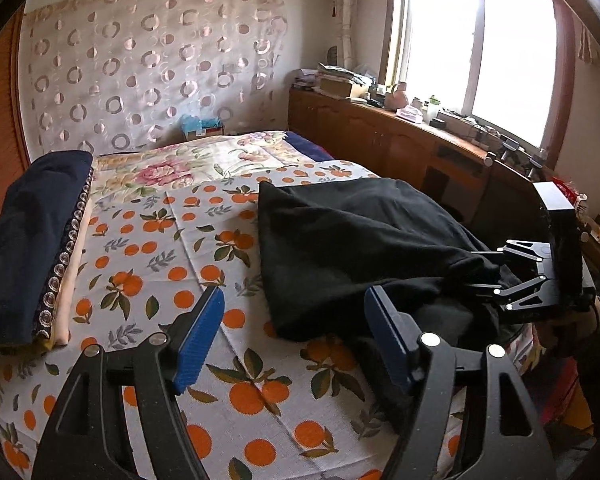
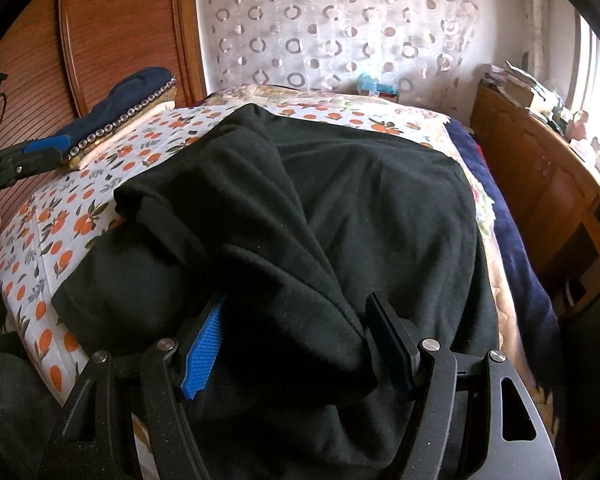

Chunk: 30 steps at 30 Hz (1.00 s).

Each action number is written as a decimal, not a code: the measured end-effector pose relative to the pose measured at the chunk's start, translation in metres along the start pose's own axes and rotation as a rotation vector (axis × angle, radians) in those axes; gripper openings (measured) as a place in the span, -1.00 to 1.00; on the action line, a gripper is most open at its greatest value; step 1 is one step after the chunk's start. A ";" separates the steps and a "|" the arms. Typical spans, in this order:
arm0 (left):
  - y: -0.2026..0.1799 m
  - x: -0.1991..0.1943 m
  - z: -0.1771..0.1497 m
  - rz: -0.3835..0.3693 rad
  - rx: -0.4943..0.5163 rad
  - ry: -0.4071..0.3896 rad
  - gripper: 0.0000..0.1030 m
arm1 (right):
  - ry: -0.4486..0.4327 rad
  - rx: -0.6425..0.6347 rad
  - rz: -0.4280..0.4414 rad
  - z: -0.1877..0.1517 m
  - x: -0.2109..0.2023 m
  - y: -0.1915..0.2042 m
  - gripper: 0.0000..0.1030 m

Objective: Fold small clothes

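Note:
A black garment [image 1: 340, 248] lies rumpled on the right part of the orange-print bed cover [image 1: 160, 248]. It fills the right wrist view [image 2: 340, 220]. My left gripper [image 1: 296, 340] is open and empty above the cover, its right pad just at the garment's near edge. My right gripper [image 2: 296, 344] stands open with a thick bunch of the black fabric lying between its blue pads [image 2: 204, 356]; the pads do not press it. The right gripper also shows in the left wrist view [image 1: 484, 276], fingers buried in the garment's right edge.
A folded dark blue cloth [image 1: 28, 240] with a beaded trim sits stacked at the bed's left side. A wooden cabinet [image 1: 420, 148] with clutter runs along the right under the window. A patterned curtain [image 1: 148, 64] hangs behind the bed.

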<state>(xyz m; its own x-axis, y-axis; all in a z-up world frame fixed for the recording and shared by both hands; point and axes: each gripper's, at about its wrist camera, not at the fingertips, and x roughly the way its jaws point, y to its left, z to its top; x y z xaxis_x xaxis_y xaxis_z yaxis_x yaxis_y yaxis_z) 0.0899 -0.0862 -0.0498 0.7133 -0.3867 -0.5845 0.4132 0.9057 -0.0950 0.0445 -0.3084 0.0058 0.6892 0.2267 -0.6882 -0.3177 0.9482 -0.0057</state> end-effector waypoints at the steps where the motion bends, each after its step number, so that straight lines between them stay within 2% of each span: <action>1: 0.000 0.001 -0.001 0.002 -0.001 0.002 0.43 | 0.000 -0.005 0.009 0.000 0.000 -0.001 0.22; 3: 0.001 0.001 -0.001 0.005 -0.002 0.002 0.43 | -0.005 -0.012 0.016 0.001 0.000 -0.001 0.10; 5: 0.002 0.001 -0.001 0.005 -0.003 0.000 0.43 | -0.018 -0.021 0.018 0.002 -0.004 0.002 -0.29; 6: 0.002 0.001 -0.001 0.006 -0.004 -0.001 0.43 | -0.027 -0.026 0.015 0.003 -0.006 0.002 -0.35; 8: 0.003 0.001 -0.002 0.007 -0.005 -0.002 0.43 | -0.045 -0.035 0.003 0.002 -0.010 0.006 -0.67; 10: 0.003 0.000 -0.002 0.009 -0.006 -0.002 0.43 | -0.069 -0.038 0.008 0.001 -0.016 0.008 -0.76; 21: 0.003 0.000 -0.006 0.009 -0.012 0.000 0.43 | -0.219 -0.075 0.043 0.012 -0.061 0.027 -0.84; 30: 0.003 0.000 -0.006 0.006 -0.012 -0.005 0.43 | -0.293 -0.085 -0.002 0.015 -0.099 0.022 -0.84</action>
<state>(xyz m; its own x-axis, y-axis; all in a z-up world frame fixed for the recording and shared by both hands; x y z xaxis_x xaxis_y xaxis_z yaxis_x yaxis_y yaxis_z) 0.0870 -0.0827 -0.0551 0.7186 -0.3819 -0.5812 0.4020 0.9101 -0.1010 -0.0211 -0.3062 0.0844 0.8446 0.2911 -0.4493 -0.3608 0.9295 -0.0761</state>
